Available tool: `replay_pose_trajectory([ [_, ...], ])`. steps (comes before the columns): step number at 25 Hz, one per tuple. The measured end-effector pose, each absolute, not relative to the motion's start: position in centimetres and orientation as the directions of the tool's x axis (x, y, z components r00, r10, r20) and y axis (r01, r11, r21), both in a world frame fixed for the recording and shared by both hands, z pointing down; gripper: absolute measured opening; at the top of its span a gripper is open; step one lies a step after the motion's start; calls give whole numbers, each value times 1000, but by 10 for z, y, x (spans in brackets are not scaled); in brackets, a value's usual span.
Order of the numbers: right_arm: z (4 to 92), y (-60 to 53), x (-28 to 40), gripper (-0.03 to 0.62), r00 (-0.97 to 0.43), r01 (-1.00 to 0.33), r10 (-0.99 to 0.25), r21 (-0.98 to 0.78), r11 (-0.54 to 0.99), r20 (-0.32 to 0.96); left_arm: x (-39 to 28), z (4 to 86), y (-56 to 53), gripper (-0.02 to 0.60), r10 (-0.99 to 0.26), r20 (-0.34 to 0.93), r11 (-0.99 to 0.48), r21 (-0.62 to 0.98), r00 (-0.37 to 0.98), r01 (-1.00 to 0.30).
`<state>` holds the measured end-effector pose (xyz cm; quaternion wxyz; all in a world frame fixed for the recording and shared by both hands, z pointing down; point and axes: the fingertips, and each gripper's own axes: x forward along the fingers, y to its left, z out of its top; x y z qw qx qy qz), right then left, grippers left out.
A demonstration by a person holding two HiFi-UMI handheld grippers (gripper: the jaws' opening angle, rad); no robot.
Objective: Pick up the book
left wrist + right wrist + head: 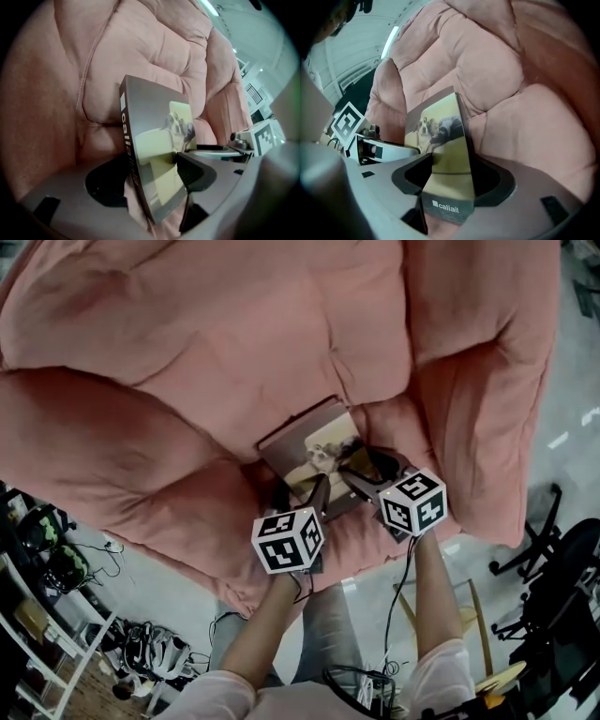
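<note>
Pink plush armchair [187, 334] holds the book [305, 439], photo cover facing up.

Pink plush sofa [187, 352], tufted, deep seams, fat arms either side; fills most of the head view. Pale grey floor [572, 427] around it, short white marks at the right edge. Black wheeled chair base [530, 554] near the sofa's arm on that side. Cables [94, 554] tangled on the floor lower left, beside a white rack [66, 652]. Long ceiling light [392, 40] overhead; ceiling pale, even brightness.
</note>
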<state>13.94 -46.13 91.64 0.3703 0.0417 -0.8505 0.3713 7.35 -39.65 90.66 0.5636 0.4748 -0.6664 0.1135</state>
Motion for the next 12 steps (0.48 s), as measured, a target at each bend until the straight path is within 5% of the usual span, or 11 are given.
replay_pose_trajectory([
  [12,884,-457,138,255,-711,-426,86,-525,737,698,67,882,-397,321,-548,826,478,436,129,-762],
])
